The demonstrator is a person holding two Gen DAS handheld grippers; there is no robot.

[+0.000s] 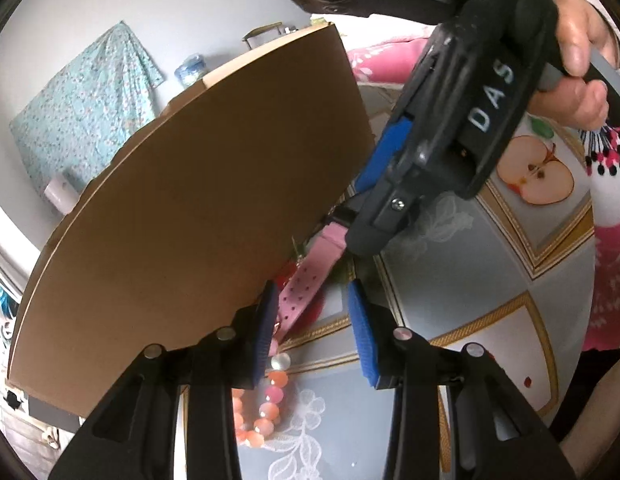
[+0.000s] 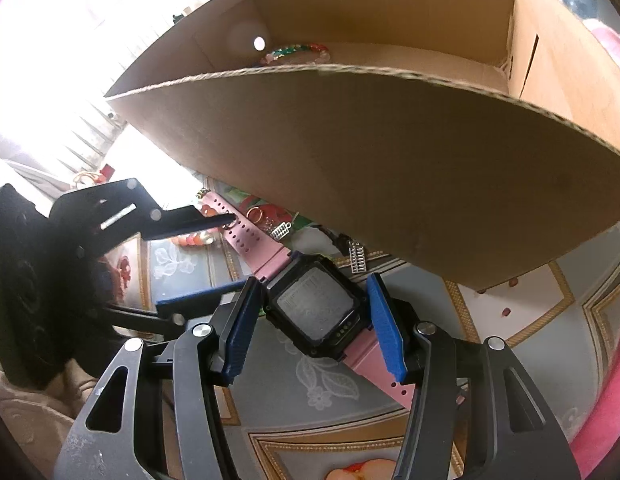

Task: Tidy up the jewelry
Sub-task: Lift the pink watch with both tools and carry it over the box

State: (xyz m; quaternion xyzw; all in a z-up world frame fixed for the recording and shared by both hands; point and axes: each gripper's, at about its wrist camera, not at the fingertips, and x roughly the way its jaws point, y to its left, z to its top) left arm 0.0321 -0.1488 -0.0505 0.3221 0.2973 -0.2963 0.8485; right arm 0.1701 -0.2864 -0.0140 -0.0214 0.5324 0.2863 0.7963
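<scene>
The right gripper (image 2: 316, 316) grasps the watch (image 2: 316, 308) by its case; the left gripper (image 1: 312, 332) stands released around its pink strap (image 1: 305, 288). Lift it clear over the box (image 2: 350, 152) wall at twelve o'clock.

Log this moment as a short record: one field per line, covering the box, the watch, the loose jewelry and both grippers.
box: open cardboard box on the tablecloth, a multicolored bead bracelet inside
watch: pink-strapped watch with a black square face, lying on the tablecloth outside the box
right gripper: right gripper straddles the watch face, blue pads on both sides; contact unclear
left gripper: left gripper open, around the strap's perforated end
loose jewelry: orange and pink bead bracelet beside the strap; small charms near the box wall
</scene>
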